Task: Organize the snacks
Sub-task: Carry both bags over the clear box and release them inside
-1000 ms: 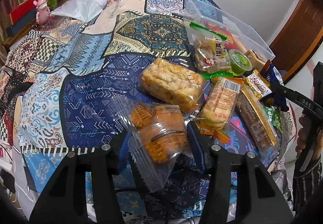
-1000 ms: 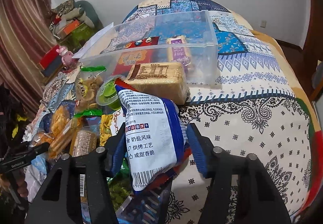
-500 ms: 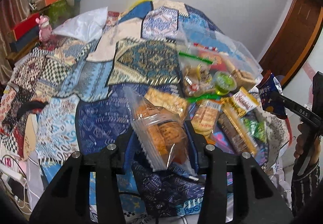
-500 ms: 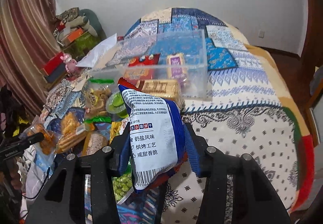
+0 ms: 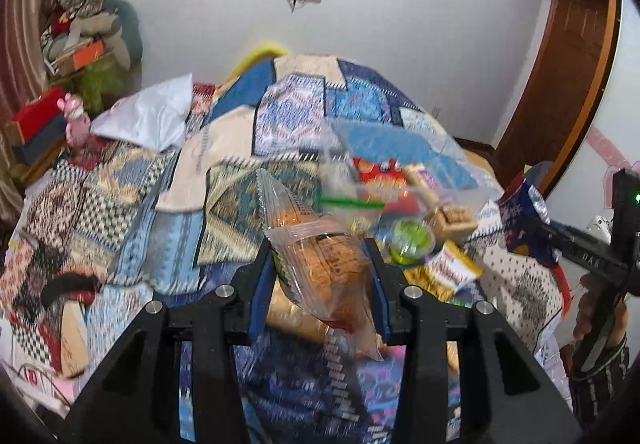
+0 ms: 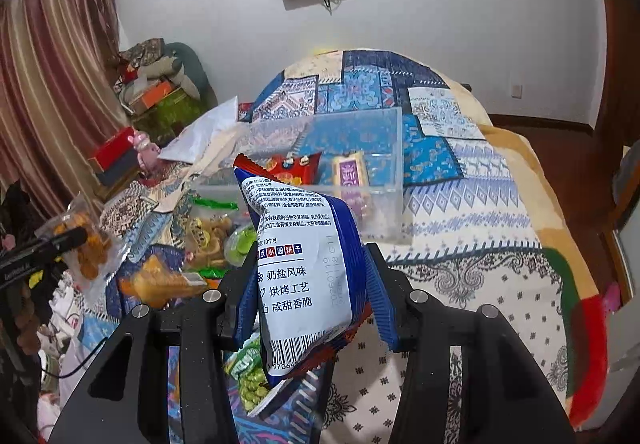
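My left gripper [image 5: 320, 276] is shut on a clear bag of orange cookies [image 5: 324, 268] and holds it up above the bed. My right gripper [image 6: 312, 276] is shut on a blue and white biscuit bag [image 6: 304, 264], also lifted. A clear plastic bin [image 6: 360, 188] stands on the patterned quilt ahead of the right gripper, with a red packet [image 6: 292, 168] and a purple-labelled pack [image 6: 352, 176] inside. The bin also shows, blurred, in the left wrist view [image 5: 400, 164]. Loose snacks lie beside it, among them a green jelly cup [image 5: 412, 244] and a green-sealed bag [image 6: 208, 228].
The patterned quilt [image 6: 480, 228] covers the bed. A white pillow [image 5: 152, 116] lies at the far left. Boxes and clothes pile by the curtain [image 6: 156, 92]. A wooden door [image 5: 560, 84] stands at the right. A green pea packet [image 6: 248, 376] lies under my right gripper.
Both grippers have risen and pulled back from the snack pile, each carrying its bag. The left gripper closed on the cookie bag and lifted it off the quilt.
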A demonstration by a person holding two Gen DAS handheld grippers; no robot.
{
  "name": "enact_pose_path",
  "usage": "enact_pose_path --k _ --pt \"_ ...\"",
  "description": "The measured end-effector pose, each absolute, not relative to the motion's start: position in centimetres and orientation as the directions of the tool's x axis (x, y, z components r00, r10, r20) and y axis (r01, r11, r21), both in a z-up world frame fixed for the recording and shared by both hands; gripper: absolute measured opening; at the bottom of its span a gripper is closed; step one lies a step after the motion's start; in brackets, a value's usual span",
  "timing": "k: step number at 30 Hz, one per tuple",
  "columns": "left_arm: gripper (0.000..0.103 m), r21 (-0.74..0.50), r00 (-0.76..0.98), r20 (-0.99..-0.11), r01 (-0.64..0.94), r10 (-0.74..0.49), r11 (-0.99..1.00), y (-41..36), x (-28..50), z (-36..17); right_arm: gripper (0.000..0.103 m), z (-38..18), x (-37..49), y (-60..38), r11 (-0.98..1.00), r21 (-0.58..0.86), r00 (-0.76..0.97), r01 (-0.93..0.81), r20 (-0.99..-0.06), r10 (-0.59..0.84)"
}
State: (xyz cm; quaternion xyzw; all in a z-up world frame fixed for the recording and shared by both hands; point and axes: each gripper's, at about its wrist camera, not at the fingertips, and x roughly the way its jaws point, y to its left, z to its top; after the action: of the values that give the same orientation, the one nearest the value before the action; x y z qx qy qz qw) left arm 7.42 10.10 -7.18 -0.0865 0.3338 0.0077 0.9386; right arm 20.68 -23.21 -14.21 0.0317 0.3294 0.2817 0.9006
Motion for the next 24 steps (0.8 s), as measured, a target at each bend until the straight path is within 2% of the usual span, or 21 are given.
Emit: enact_pose_path --k 10,15,24 --pt "0.042 -0.143 0.809 -0.581 0.009 -0.092 0.99 7.1 13.8 -4.6 0.045 -12.9 22.8 -22.6 0.839 0.237 0.647 -0.49 -0.546 0.532" --pt "0.042 -0.196 0.796 -0.588 0.031 -0.143 0.98 6.2 17.6 -4.9 0.045 -12.1 24.6 -21.9 0.84 0.227 0.66 -0.492 -0.532 0.53" --pt "0.042 -0.151 0.799 -0.594 0.008 -0.097 0.988 5.1 23.0 -6.5 0.045 -11.8 28.5 -19.5 0.838 0.211 0.658 -0.504 -0.535 0.531"
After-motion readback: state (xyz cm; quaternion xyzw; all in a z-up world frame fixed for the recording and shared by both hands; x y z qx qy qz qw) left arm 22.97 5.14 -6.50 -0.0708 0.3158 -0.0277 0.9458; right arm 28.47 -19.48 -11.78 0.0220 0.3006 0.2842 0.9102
